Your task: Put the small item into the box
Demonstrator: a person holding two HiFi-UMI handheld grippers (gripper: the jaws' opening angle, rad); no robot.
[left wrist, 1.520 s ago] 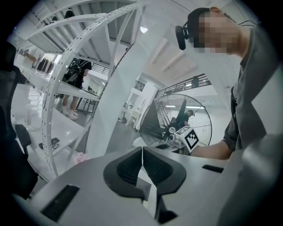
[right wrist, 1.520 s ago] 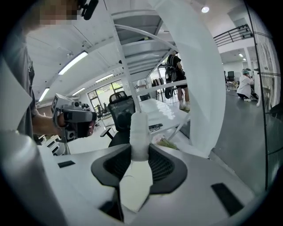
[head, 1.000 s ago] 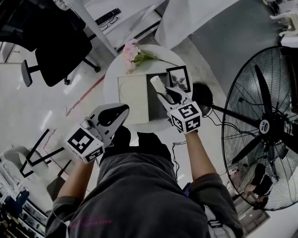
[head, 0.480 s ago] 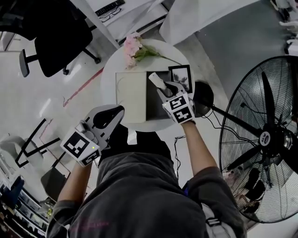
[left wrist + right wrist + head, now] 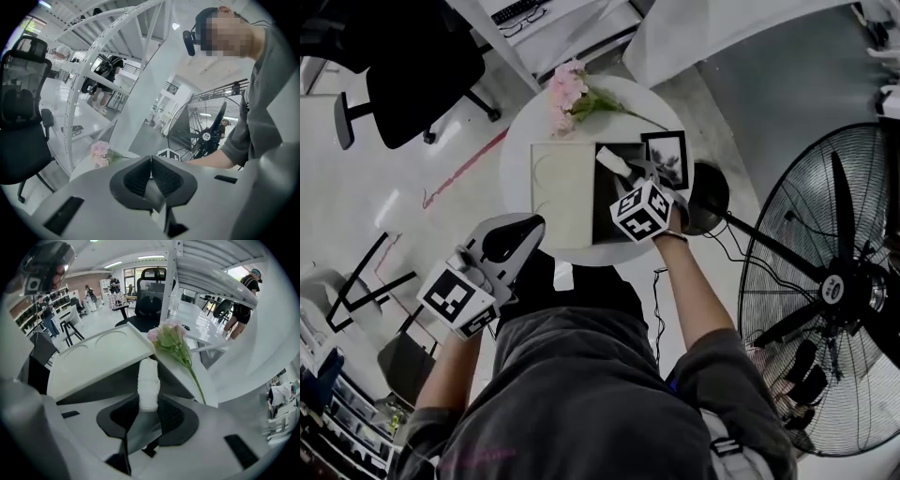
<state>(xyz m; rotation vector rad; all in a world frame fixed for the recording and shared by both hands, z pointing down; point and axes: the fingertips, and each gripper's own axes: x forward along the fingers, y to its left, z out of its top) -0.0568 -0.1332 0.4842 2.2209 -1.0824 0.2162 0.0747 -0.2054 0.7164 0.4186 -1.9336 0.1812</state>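
On the round white table [image 5: 520,159], a shallow box [image 5: 602,225] lies open, its cream lid flat beside the dark hollow. The right gripper [image 5: 149,411] hangs over that hollow, far nearer than the left gripper [image 5: 151,176], which is clenched on nothing just off the table's near edge. Gripped at its base, the small white knobbly stick [image 5: 148,383] runs lengthwise out of the jaws, its tip aimed towards the hollow's far end.

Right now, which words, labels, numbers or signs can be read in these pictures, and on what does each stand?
No text can be read.
Fan hub label: too small and blurred to read.
Left cube and right cube: square patterns only, no letters.
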